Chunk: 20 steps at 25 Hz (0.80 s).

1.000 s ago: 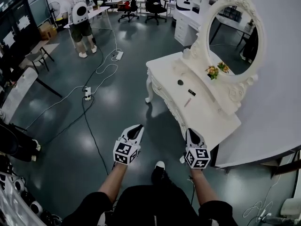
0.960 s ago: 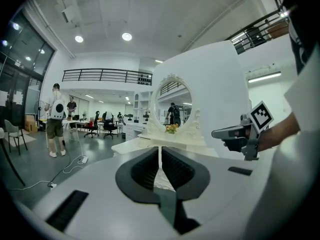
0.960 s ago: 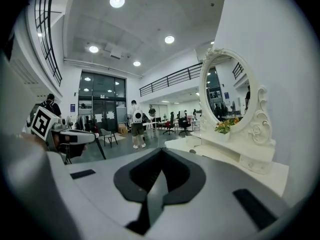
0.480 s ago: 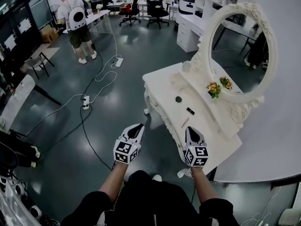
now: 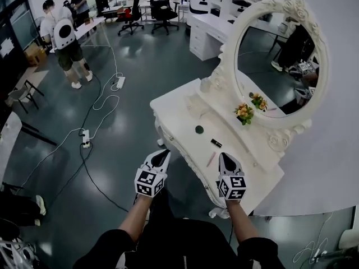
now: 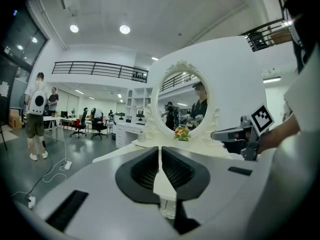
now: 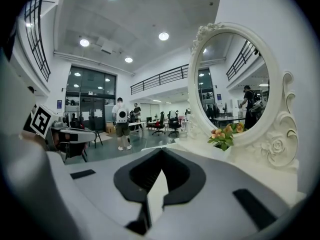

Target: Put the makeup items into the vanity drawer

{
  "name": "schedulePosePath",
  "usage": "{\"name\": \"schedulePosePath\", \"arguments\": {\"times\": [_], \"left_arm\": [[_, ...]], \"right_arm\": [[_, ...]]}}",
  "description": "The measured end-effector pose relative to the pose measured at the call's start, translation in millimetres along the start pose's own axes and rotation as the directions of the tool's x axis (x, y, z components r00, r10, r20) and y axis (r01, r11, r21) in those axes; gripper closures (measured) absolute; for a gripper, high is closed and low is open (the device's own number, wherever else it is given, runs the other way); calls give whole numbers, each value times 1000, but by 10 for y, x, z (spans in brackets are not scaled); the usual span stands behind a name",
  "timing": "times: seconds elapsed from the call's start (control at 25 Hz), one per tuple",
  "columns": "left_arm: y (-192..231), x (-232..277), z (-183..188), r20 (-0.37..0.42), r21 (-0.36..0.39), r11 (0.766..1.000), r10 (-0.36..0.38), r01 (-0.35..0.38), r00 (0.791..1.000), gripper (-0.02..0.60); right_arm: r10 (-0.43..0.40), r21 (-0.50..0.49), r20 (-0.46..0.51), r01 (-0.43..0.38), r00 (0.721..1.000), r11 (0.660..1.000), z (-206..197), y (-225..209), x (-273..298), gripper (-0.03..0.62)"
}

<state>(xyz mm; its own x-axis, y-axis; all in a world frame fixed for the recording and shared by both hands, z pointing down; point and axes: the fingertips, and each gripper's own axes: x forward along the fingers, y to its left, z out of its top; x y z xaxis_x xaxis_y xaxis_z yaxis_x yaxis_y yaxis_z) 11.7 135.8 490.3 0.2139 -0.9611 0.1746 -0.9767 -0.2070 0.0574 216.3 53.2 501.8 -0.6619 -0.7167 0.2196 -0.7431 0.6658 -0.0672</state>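
Grey office floor surrounds the white vanity desk [image 5: 174, 108], where a round dark compact [image 5: 199, 129], a short black lipstick [image 5: 216, 143] and a slim pink pencil [image 5: 211, 159] lie apart. The pencil's long axis runs from your right gripper [image 5: 227, 157] toward the oval mirror [image 5: 275, 66]; flowers [image 5: 244, 112] stand behind. Your left gripper [image 5: 163, 152] hovers beside the desk; both pairs of jaws are pressed together, holding nothing.

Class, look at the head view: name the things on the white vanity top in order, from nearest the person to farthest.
slim pink stick → small black tube → round dark disc → small bunch of orange and yellow flowers
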Motion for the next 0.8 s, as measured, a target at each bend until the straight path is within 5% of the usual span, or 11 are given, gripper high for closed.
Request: {"name": "schedulePosePath", "arguments": {"times": [0.32,0.8], "left_arm": [[527,1038,390,-8,85,975,-207,207,978,549],[1184,2021,720,-57,126,882,-451,455,891,549]], "right_arm": [[-191,29,13,191,981,981,309,-227,602,588],[-412,56,-14,412,911,909,648,-275,1365,588]]}}
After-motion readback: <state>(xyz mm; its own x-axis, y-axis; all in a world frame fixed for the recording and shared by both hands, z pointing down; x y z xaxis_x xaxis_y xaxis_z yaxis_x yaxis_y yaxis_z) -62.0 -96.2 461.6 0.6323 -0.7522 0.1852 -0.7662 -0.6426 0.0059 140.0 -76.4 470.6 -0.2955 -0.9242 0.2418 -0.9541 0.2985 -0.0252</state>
